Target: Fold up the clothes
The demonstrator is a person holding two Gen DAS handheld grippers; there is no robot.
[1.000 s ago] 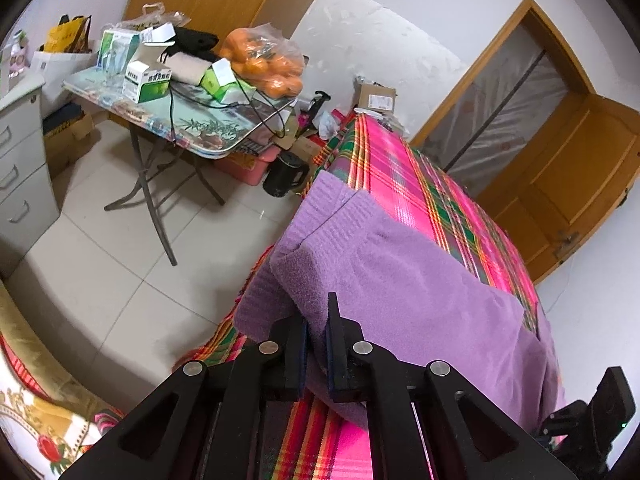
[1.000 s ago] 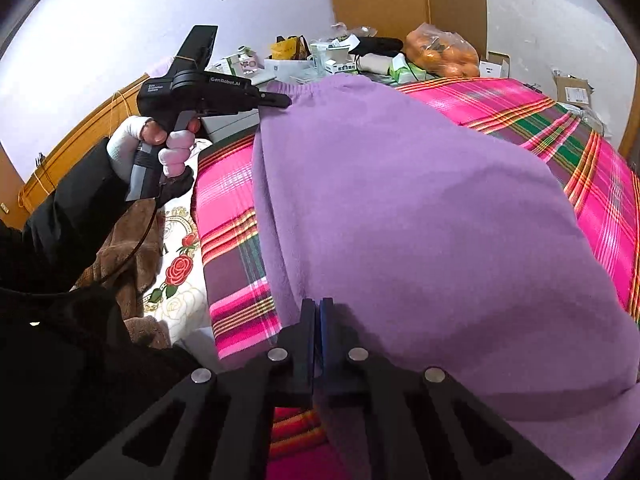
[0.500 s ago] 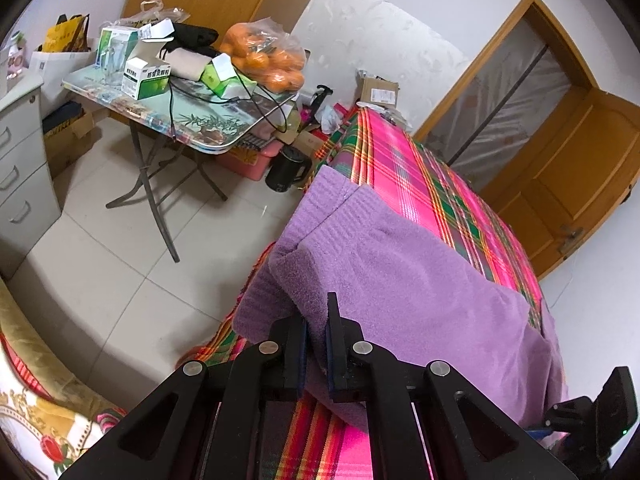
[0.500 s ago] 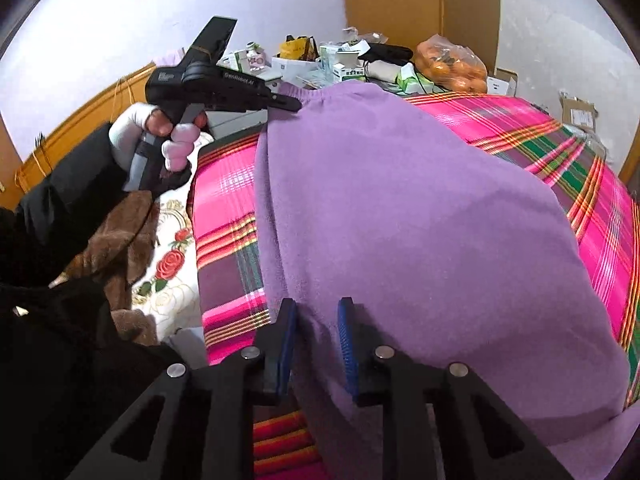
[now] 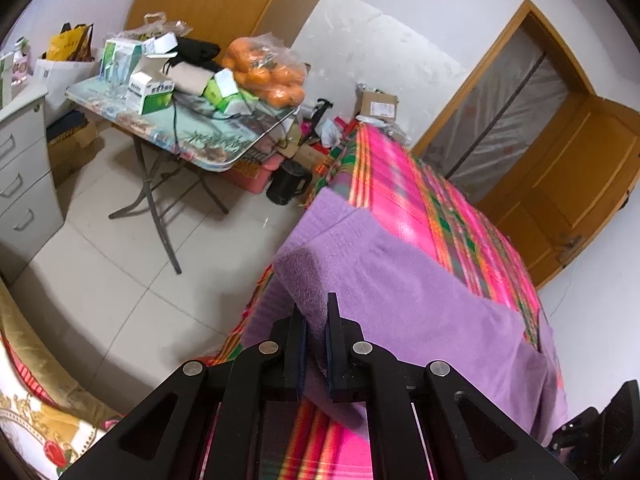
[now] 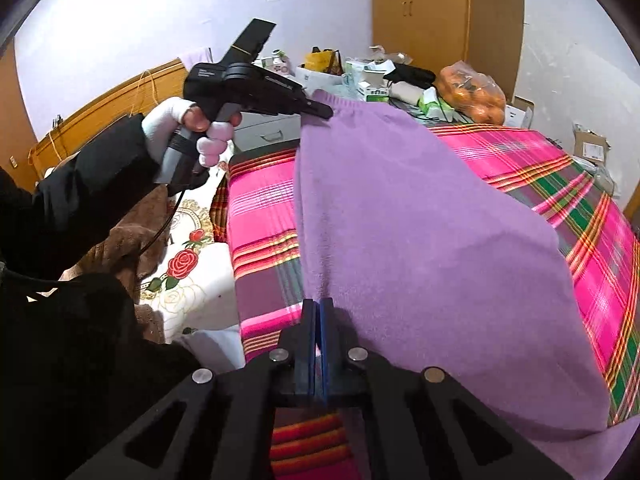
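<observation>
A pink plaid bedspread [image 6: 264, 208] covers the bed, one folding table [image 5: 208, 148] of clutter upper left, tiled floor. One purple garment [image 6: 420, 240] spans the centre; the left gripper [image 5: 316, 320] pinches its corner, the right gripper [image 6: 317, 312], jaws together, pinches its edge

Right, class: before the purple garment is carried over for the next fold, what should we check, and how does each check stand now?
1. Left claw shut on the purple garment: ok.
2. Right claw shut on its edge: ok.
3. Held edge taut between the claws: ok.
4. Plaid bedcover ahead free of clutter: ok.
5. Garment's far side lying flat: cannot tell.
</observation>
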